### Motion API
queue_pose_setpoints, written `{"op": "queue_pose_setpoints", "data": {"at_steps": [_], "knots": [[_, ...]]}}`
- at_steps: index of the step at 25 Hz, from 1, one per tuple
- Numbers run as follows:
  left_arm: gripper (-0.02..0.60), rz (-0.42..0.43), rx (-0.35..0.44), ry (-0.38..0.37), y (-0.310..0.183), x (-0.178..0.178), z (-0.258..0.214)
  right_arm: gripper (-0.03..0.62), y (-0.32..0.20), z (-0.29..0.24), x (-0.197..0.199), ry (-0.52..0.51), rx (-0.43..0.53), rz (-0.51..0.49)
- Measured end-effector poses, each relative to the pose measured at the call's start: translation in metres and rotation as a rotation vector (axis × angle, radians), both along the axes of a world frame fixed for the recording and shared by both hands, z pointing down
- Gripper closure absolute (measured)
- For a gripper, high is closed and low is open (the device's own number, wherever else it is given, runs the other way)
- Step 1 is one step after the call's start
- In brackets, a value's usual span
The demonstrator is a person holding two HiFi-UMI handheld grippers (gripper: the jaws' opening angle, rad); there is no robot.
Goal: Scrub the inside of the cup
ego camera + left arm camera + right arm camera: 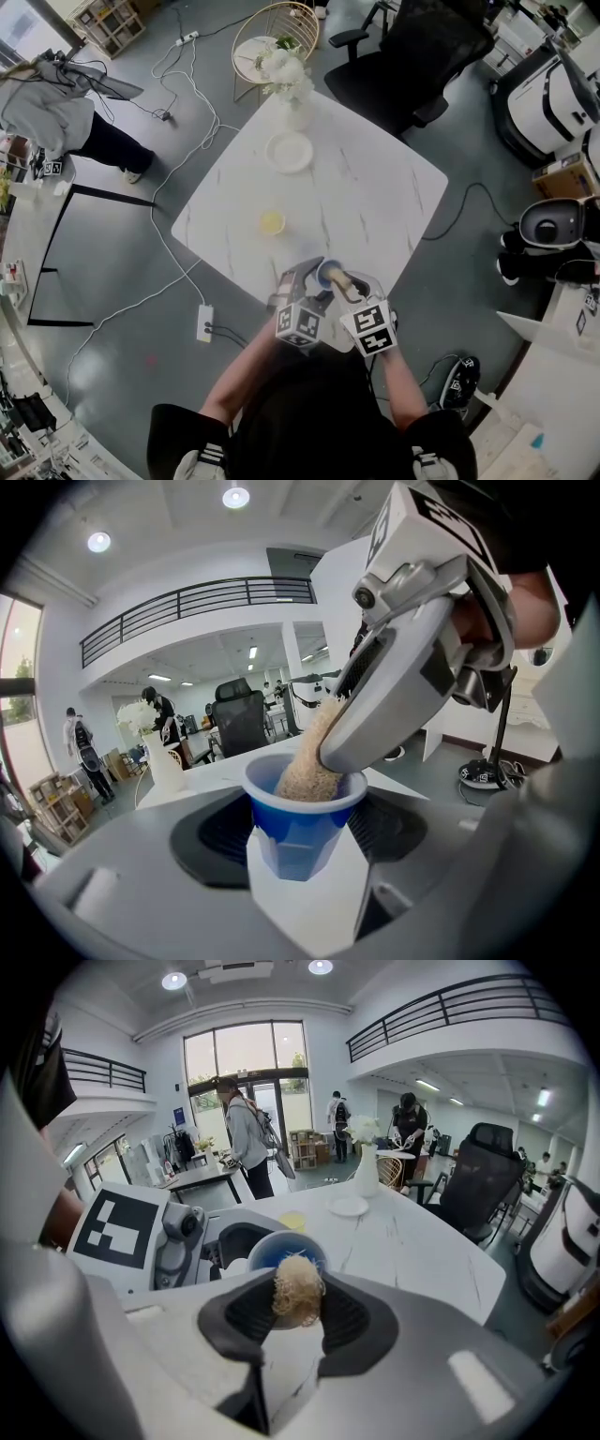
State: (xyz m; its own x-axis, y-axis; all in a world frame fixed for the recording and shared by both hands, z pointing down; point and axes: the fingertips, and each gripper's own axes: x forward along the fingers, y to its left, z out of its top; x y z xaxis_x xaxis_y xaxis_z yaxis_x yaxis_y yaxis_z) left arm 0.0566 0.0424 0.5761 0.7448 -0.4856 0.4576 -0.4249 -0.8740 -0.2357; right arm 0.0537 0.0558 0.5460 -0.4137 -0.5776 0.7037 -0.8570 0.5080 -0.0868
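A blue cup (302, 819) with a pale rim stands upright between the pads of my left gripper (305, 855), which is shut on its lower body. My right gripper (292, 1321) is shut on a tan fibrous scrubber (297, 1290). The scrubber (307, 761) reaches down into the cup's mouth from the upper right. In the head view both grippers meet over the near corner of the white marble table (375, 202), with the cup (328, 274) between them. The cup's (281, 1249) rim shows just behind the scrubber in the right gripper view.
On the table lie a small yellow dish (272, 222), a white plate (290, 152) and a white vase of flowers (291, 89) at the far corner. A black office chair (422, 56) stands beyond. Cables and a power strip (204, 323) lie on the floor at left.
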Motion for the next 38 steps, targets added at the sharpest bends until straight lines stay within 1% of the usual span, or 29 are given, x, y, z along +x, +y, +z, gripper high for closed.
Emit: {"op": "queue_pose_setpoints", "data": {"at_steps": [6, 13, 23, 32, 38], "knots": [[0.265, 0.005, -0.005, 0.002, 0.004, 0.004, -0.002, 0.484, -0.004, -0.004, -0.003, 0.007, 0.011, -0.001], [0.265, 0.007, 0.002, -0.001, 0.003, 0.005, 0.007, 0.484, -0.004, -0.008, -0.009, 0.008, 0.019, -0.020], [0.265, -0.002, 0.013, -0.008, -0.006, 0.003, -0.004, 0.484, 0.004, -0.006, -0.015, 0.012, -0.001, -0.044], [0.265, -0.002, 0.003, -0.008, -0.004, 0.003, -0.003, 0.484, 0.005, 0.000, -0.002, 0.023, -0.020, -0.018], [0.265, 0.004, 0.004, -0.006, -0.001, 0.006, -0.003, 0.484, 0.001, -0.001, 0.006, 0.017, -0.016, 0.008]]}}
